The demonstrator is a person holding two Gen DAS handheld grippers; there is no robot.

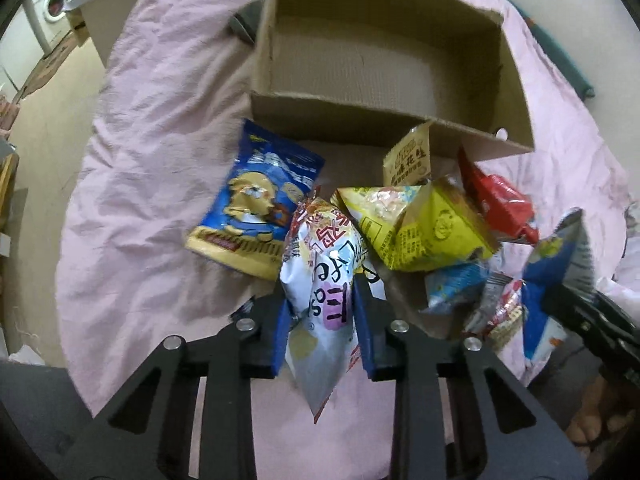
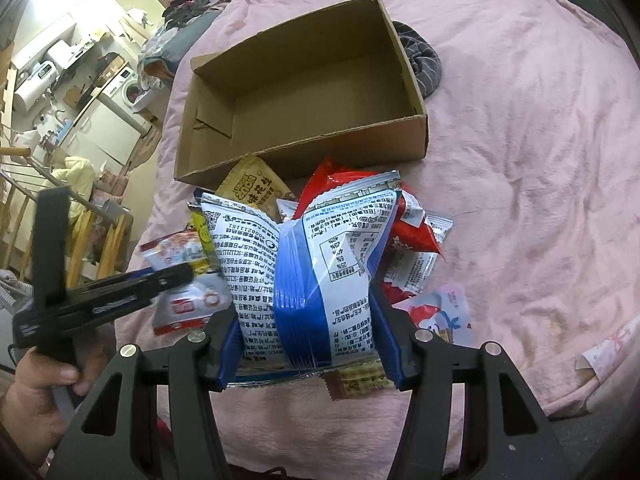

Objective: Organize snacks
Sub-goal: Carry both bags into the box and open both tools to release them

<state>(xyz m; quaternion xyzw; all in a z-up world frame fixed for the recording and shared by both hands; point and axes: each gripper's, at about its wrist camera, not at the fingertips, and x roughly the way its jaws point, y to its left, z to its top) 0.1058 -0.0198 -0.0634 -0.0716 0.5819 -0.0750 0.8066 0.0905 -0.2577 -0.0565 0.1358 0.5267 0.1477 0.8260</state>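
Left wrist view: clamped between the blue pads of the left gripper [image 1: 320, 316], a white snack packet [image 1: 320, 280], pinched narrow at the waist, long axis running straight out along the fingers, top end pointing at the cardboard box [image 1: 360, 128]. Box directly ahead, mouth open and bare inside, near wall the one edge to clear. Between packet and box: blue bag [image 1: 256, 196] to the left, yellow pouch [image 1: 424, 228] and red packet [image 1: 500, 200] to the right, all loose on the pink blanket [image 1: 160, 160]. Open blanket to the left for swinging wide.

Right wrist view: gripped crosswise in the right gripper [image 2: 308, 328], a blue-and-white bag [image 2: 304, 256], jaws held about half apart by its bulk, sides puckered inward. Same box ahead and slightly left, near wall just beyond the snack pile. Left gripper's handle low at the left edge, in a hand [image 2: 36, 392], about as near the box. Likely next: lift over the near wall, one bag at a time to avoid crossing.
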